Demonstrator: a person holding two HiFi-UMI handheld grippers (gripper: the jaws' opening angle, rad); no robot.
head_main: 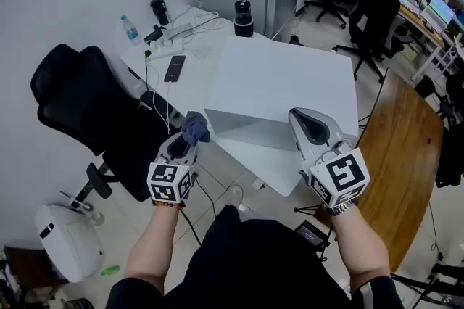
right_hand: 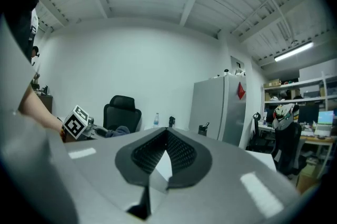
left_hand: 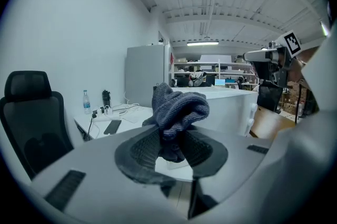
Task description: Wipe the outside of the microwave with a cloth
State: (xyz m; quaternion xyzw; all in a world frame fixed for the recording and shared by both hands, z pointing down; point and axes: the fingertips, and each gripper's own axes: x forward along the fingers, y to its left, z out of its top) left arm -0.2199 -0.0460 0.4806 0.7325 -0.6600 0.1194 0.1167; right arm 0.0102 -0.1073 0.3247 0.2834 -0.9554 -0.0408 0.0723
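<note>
Left gripper [head_main: 187, 144]: jaws half closed, clamped on a bunched blue-grey cloth [head_main: 196, 128], held just beside the front left corner of the white microwave [head_main: 283, 83]; right gripper [head_main: 306, 123]: jaws pressed together, nothing between them, near the front right corner; microwave stands on the white desk [head_main: 190, 79].

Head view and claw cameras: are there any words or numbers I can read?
No words or numbers can be read.
Cubes: black-and-white square patterns, not letters.
Water bottle label: too small to read.
Red sticker on the fridge: too small to read.
</note>
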